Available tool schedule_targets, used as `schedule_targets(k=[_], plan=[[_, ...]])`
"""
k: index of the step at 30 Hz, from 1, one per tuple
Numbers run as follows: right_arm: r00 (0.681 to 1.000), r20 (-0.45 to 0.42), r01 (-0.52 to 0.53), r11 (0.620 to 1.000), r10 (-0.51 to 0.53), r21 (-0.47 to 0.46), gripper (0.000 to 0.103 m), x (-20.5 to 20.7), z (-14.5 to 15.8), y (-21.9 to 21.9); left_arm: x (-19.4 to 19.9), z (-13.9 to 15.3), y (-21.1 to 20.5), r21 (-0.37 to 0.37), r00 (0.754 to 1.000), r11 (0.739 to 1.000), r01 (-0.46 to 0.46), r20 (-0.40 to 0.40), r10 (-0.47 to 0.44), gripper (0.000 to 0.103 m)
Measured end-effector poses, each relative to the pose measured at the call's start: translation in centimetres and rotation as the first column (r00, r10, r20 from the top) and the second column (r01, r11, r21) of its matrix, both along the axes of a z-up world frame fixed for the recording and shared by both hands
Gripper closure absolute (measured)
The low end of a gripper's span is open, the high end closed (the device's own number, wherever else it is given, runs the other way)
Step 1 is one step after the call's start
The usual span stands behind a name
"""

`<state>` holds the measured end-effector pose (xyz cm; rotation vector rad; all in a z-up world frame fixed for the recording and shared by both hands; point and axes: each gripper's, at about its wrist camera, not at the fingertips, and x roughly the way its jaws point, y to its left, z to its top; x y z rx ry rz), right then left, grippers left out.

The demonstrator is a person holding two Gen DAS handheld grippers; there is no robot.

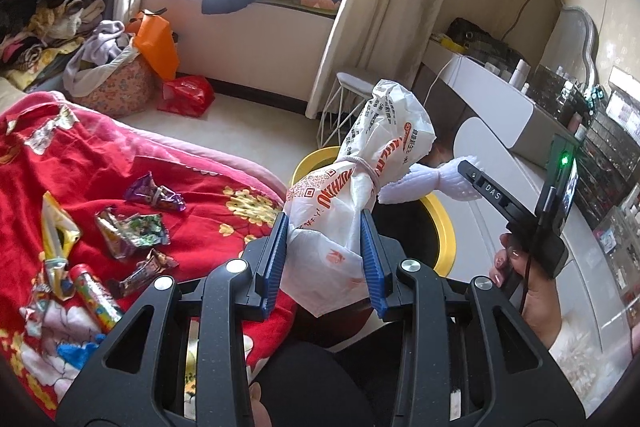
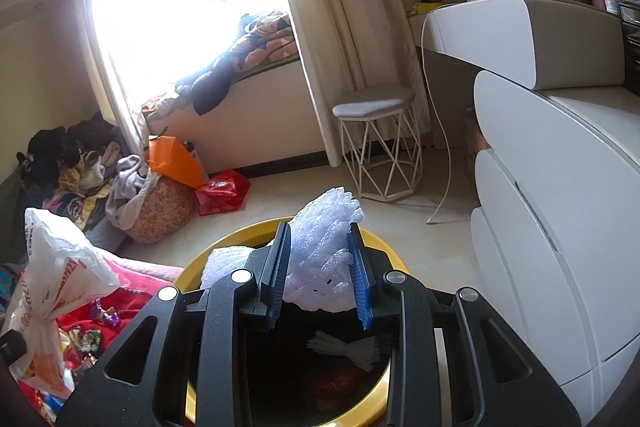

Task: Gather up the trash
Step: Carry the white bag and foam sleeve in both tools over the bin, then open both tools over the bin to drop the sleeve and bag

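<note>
My left gripper (image 1: 325, 217) is shut on a tied white plastic bag with orange print (image 1: 352, 187), held beside the yellow-rimmed trash bin (image 1: 444, 231). The bag also shows at the left of the right wrist view (image 2: 60, 283). My right gripper (image 2: 320, 239) is shut on a piece of white foam wrap (image 2: 324, 259) and holds it over the bin (image 2: 380, 239); the foam shows in the left wrist view (image 1: 416, 181) too. More white foam lies inside the bin. Several crumpled snack wrappers (image 1: 132, 231) and a candy tube (image 1: 94, 293) lie on the red blanket (image 1: 120, 179).
A white dresser (image 2: 552, 211) stands right of the bin. A white wire stool (image 2: 378, 147) stands by the curtain. A flowered laundry basket (image 2: 160, 207), an orange bag (image 2: 172, 159) and a red bag (image 2: 222, 189) sit on the floor by the window seat.
</note>
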<state>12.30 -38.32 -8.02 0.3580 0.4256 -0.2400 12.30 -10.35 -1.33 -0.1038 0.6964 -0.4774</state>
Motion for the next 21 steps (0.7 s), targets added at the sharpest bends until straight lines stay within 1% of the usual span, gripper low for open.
schedule_targets(k=[11, 21], plan=[[0.999, -0.031, 0.023, 0.999, -0.024, -0.03, 0.076, 0.2, -1.0, -0.5, 2.1, -1.2, -2.6, 0.032, 0.999, 0.999, 0.004, -0.034, -0.003, 0.074], [0.998, -0.058, 0.027, 0.999, -0.029, -0.032, 0.076, 0.7, -1.5, -0.7, 4.6, -2.4, -5.2, 0.074, 0.998, 0.997, 0.027, -0.066, -0.022, 0.074]])
